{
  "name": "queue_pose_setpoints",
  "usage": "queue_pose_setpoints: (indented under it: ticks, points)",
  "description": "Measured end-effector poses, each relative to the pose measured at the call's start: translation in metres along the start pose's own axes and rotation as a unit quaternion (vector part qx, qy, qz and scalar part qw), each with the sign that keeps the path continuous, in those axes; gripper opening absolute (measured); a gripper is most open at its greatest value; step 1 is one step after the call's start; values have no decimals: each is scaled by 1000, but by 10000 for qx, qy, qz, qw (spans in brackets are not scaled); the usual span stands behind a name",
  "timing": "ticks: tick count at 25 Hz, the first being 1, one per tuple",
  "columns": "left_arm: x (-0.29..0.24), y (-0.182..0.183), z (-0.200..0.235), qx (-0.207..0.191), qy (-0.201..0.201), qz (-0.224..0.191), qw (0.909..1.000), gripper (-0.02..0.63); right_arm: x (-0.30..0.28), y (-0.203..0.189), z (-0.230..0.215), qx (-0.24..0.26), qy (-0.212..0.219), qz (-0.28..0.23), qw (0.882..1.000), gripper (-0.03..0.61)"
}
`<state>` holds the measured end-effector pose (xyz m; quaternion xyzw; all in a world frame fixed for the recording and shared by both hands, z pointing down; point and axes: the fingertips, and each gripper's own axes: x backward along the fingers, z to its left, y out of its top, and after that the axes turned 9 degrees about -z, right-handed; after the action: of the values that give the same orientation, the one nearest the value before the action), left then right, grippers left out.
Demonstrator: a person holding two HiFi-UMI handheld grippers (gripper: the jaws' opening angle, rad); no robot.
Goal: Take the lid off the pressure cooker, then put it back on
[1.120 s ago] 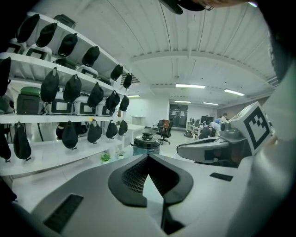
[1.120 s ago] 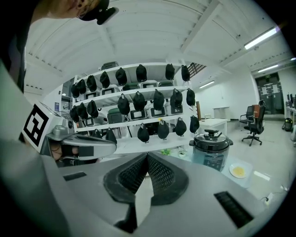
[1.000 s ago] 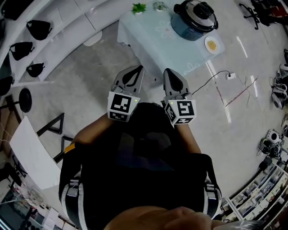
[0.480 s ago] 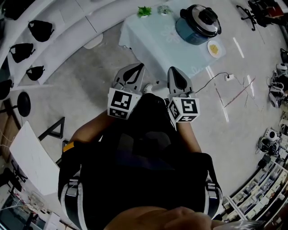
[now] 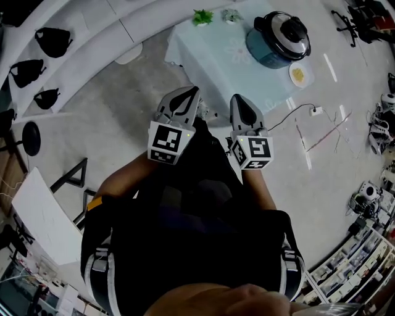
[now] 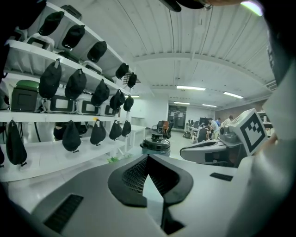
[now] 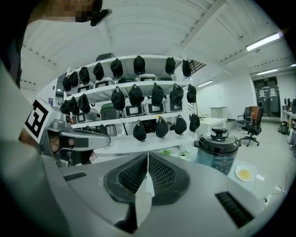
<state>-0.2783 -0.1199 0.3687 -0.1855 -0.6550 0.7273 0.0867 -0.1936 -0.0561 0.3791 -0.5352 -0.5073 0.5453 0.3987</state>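
The blue pressure cooker (image 5: pixel 279 42) stands on a pale table (image 5: pixel 210 55), well ahead of me, with its black and silver lid (image 5: pixel 289 29) on. It also shows in the right gripper view as a cooker (image 7: pixel 217 155) and small in the left gripper view (image 6: pixel 155 145). My left gripper (image 5: pixel 183 99) and right gripper (image 5: pixel 241 105) are held close to my body, side by side, both short of the table. Each is shut with nothing between its jaws, as seen at the left gripper (image 6: pixel 147 159) and the right gripper (image 7: pixel 147 157).
A small plate with yellow food (image 5: pixel 298 75) lies by the cooker, and a green plant (image 5: pixel 202 16) sits at the table's far edge. White shelves with black bags (image 7: pixel 138 99) line the left. A cable and power strip (image 5: pixel 316 111) lie on the floor at right.
I have walked toward the table; the cooker and table have shifted right and up in the head view. Both grippers keep their pose and stay shut.
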Motion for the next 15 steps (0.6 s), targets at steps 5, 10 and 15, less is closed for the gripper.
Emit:
queue_pose_setpoints:
  ticks: [5, 10, 15]
  points:
    - [-37, 1, 7, 19, -83, 72, 9999, 8, -24, -1, -26, -90, -40, 7, 10000, 12]
    - [-93, 13, 15, -73, -209, 97, 9997, 8, -56, 6, -72, -195, -160, -45, 9997, 12]
    - [-151, 18, 19, -235, -365, 232, 9988, 8, -87, 11, -123, -315, -345, -114, 9988, 14]
